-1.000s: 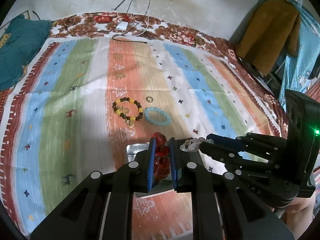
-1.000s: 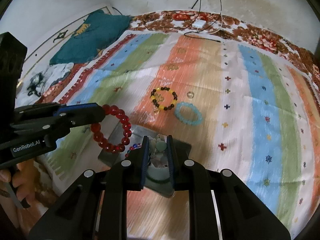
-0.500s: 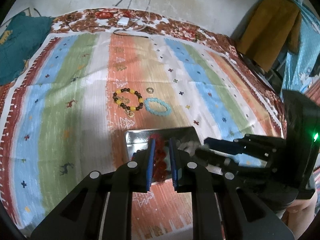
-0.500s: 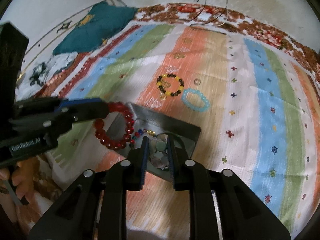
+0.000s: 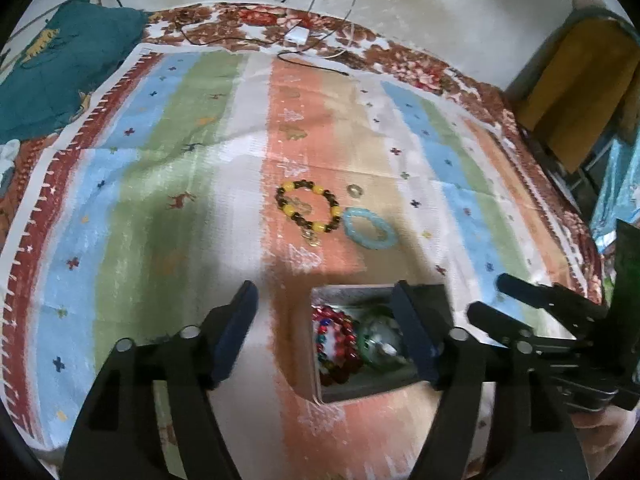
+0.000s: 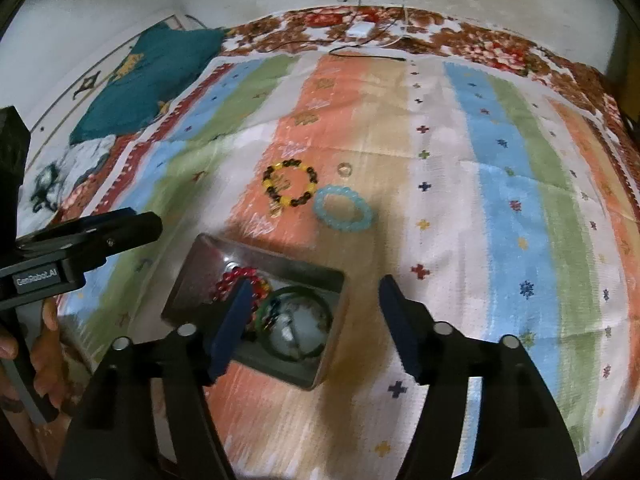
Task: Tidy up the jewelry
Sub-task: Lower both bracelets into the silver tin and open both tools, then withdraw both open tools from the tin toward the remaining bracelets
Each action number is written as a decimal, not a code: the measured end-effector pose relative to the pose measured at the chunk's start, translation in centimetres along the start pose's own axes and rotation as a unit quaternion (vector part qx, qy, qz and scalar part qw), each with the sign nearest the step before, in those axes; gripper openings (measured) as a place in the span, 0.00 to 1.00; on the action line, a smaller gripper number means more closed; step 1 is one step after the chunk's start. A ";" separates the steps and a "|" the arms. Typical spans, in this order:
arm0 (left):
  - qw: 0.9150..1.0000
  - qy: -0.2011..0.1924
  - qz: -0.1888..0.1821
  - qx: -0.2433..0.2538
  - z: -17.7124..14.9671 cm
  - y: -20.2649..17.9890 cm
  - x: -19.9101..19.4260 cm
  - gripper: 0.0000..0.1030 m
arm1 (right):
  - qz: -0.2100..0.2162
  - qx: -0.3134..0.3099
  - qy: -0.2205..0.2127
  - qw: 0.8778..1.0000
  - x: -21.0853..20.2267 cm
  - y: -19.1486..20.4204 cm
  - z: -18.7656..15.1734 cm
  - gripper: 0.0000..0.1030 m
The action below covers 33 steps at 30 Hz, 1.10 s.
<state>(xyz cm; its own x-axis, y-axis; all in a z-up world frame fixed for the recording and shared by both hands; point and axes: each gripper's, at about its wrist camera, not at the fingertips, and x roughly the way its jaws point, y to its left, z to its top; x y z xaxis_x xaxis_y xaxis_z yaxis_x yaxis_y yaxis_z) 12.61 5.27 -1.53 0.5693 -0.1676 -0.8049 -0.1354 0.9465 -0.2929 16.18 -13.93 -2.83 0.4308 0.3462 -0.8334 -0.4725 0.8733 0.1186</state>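
A grey metal tin (image 5: 362, 393) (image 6: 192, 264) lies on the striped cloth. Inside it rest a red bead bracelet (image 5: 340, 340) (image 6: 236, 278) and a green bangle (image 5: 378, 342) (image 6: 298, 322) with pale beads. My left gripper (image 5: 326, 330) hovers over the tin, its jaws opening with nothing pressed between the pads. My right gripper (image 6: 314, 322) is above the tin too, its jaws opening and free of the jewelry. Farther back on the cloth lie a yellow and brown bead bracelet (image 5: 308, 212) (image 6: 290, 184), a light blue bracelet (image 5: 370, 234) (image 6: 344, 214) and a small ring (image 5: 354, 190) (image 6: 344, 169).
A teal cushion (image 5: 60, 68) (image 6: 148, 80) sits at the back left. Cables and a white charger (image 5: 300, 36) (image 6: 360, 30) lie along the far floral border. A yellow garment (image 5: 576, 92) hangs at the right. A person's hand (image 6: 44, 356) holds the left gripper's handle.
Both grippers have gone from shut to wide apart. The red bracelet left the left jaws and the pale beads left the right jaws; both now lie in the tin.
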 end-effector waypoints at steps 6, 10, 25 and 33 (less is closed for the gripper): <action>1.000 0.017 0.013 -0.011 1.5 1.1 2.0 0.77 | -0.002 0.009 -0.003 1.000 0.6 -0.5 1.0 0.71; 0.999 0.029 0.021 -0.017 2.1 1.8 3.0 0.78 | -0.005 0.015 0.000 1.000 1.3 -0.9 1.7 0.73; 0.998 0.061 0.022 -0.019 4.2 2.4 7.0 0.81 | -0.028 0.031 0.012 0.999 4.4 -3.4 3.8 0.82; 0.996 0.088 0.023 -0.012 4.9 2.6 9.5 0.81 | -0.030 0.030 0.026 0.999 6.3 -3.6 4.8 0.82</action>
<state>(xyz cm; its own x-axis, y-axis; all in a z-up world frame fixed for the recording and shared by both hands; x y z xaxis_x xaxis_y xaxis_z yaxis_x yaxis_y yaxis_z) 21.64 7.52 -7.37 0.4113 -0.1714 -0.8953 -0.1784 0.9480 -0.2635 24.27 -13.25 -5.90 0.4157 0.2755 -0.8668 -0.3998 0.9113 0.0979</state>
